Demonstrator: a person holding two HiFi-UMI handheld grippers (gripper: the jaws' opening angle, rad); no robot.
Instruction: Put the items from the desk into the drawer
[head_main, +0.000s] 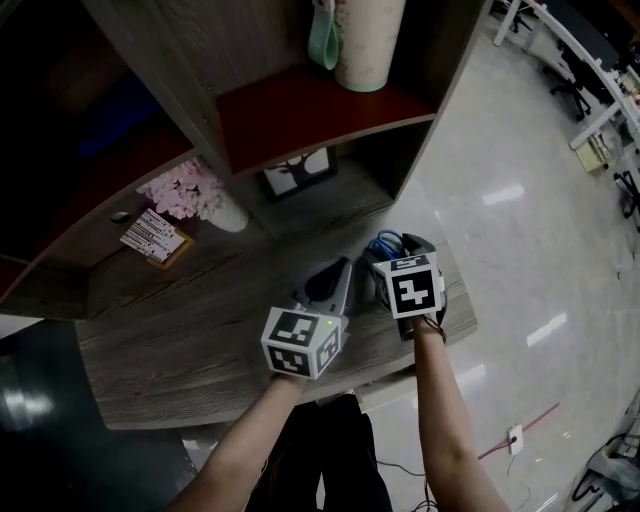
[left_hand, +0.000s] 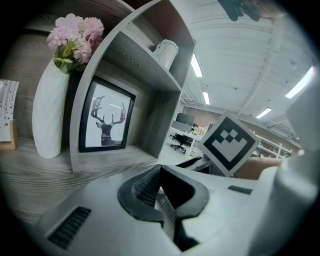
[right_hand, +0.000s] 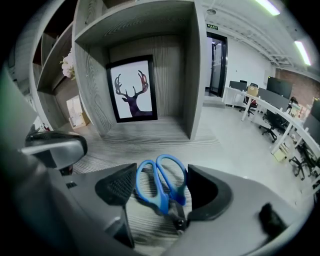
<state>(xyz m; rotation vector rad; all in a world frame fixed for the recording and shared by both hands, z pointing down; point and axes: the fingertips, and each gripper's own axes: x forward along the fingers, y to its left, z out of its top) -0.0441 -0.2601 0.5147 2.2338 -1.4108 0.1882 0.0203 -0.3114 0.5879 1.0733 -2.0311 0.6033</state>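
Two hand-held grippers work at a grey wood-grain desk (right_hand: 145, 137), in front of a framed deer picture (right_hand: 132, 90) that stands in the bottom cubby of a shelf unit (right_hand: 196, 75).

The right gripper (right_hand: 162, 169) points down at the desktop in front of the deer picture, towards the desk's open end. Its jaws stand wide apart on either side of a pair of blue-handled scissors (right_hand: 161, 197). The scissors lie flat on the desk with their handle loops pointing towards the picture and the blades back under the gripper. The pads sit close beside the loops, one on each side, with no clear squeeze on them.

The left gripper (left_hand: 160, 170) is held just beside the right one, also in front of the deer picture. Its jaws are closed tip to tip and nothing is between them. The right gripper's marker cube (left_hand: 229, 145) shows just past it.

A white vase (left_hand: 50, 115) of pink flowers (left_hand: 75, 37) stands on the desk on the far side of the cubby wall from the deer picture. A printed card in a wooden stand (head_main: 155, 237) is beyond it. A pale cup (left_hand: 165, 52) sits on the shelf above the picture.
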